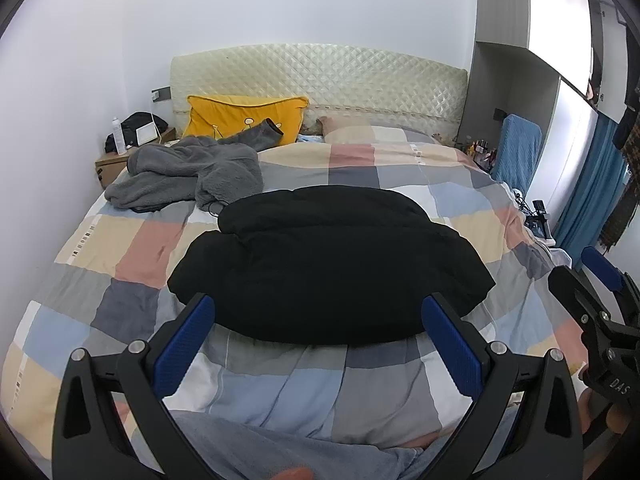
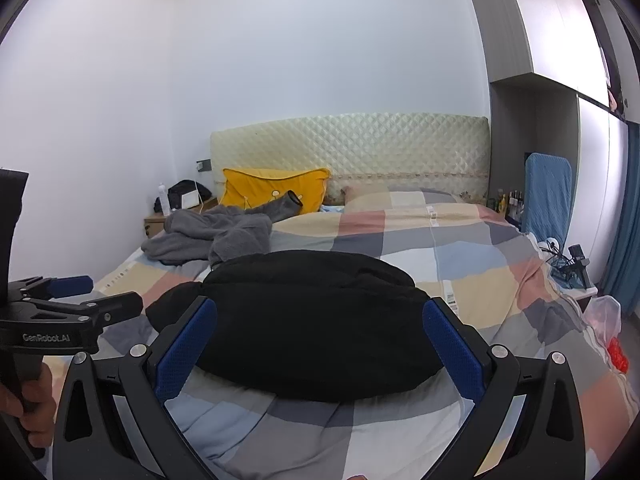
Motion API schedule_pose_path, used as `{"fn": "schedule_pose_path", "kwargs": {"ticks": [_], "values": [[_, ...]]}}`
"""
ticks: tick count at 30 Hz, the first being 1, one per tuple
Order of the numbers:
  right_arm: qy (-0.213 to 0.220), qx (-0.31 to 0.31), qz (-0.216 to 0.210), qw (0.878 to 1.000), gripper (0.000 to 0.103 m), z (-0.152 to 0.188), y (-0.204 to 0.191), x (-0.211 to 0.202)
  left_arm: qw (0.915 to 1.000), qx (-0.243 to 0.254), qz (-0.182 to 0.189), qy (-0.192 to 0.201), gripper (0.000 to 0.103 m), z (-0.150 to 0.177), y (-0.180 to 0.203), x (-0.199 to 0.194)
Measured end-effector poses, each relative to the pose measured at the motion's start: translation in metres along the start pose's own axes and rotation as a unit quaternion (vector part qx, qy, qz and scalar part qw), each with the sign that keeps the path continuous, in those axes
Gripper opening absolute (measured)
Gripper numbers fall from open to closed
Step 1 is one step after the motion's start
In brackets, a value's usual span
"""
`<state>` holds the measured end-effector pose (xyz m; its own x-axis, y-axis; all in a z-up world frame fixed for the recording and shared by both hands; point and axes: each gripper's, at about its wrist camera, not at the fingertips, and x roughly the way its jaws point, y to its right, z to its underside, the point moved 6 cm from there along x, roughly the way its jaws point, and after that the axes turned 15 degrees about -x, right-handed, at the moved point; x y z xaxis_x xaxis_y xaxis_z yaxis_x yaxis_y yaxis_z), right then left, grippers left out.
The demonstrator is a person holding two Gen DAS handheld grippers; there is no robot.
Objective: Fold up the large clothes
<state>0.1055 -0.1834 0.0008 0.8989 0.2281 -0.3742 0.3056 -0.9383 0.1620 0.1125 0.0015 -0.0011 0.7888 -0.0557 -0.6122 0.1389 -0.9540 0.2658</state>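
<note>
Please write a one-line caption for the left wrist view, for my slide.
Open left gripper facing a folded black garment on a checked quilt, grey fleece garment behind.

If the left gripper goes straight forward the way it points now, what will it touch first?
Most likely the black garment. The left gripper is open, and the garment's near edge lies between its fingers on the checked quilt. Depth is unclear.
</note>
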Motion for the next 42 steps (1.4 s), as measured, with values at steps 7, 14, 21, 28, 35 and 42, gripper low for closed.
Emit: {"fn": "schedule_pose_path", "kwargs": {"ticks": [7, 14, 21, 28, 35, 42], "values": [[-0.003, 0.000, -0.004, 1.000, 0.103, 0.0014, 0.0004, 0.0028, 1.0000, -0.004, 0.000, -0.004, 0.103, 0.0001, 0.0002, 0.0024], [-0.005, 0.000, -0.005, 1.000, 0.103, 0.0026, 0.0006, 0.0043, 1.0000, -0.005, 0.000, -0.008, 0.103, 0.0021, 0.0001, 0.0042], [-0.006, 0.000, -0.006, 1.000, 0.103, 0.0025, 0.0010, 0.0044, 1.0000, -0.004, 0.000, -0.009, 0.103, 0.0021, 0.0007, 0.0049], [-0.005, 0.000, -0.006, 1.000, 0.103, 0.0025, -0.0004, 0.0043, 0.9999, -0.005, 0.001, -0.009, 0.103, 0.0028, 0.0040, 0.0054], [-0.005, 0.000, -0.005, 1.000, 0.103, 0.0026, -0.0004, 0.0043, 0.9999, -0.007, 0.000, -0.008, 0.103, 0.0026, 0.0043, 0.0046], [-0.005, 0.000, -0.007, 1.000, 0.103, 0.0014, -0.0029, 0.0054, 0.9999, -0.008, -0.001, -0.007, 0.103, 0.0032, 0.0038, 0.0027]]}}
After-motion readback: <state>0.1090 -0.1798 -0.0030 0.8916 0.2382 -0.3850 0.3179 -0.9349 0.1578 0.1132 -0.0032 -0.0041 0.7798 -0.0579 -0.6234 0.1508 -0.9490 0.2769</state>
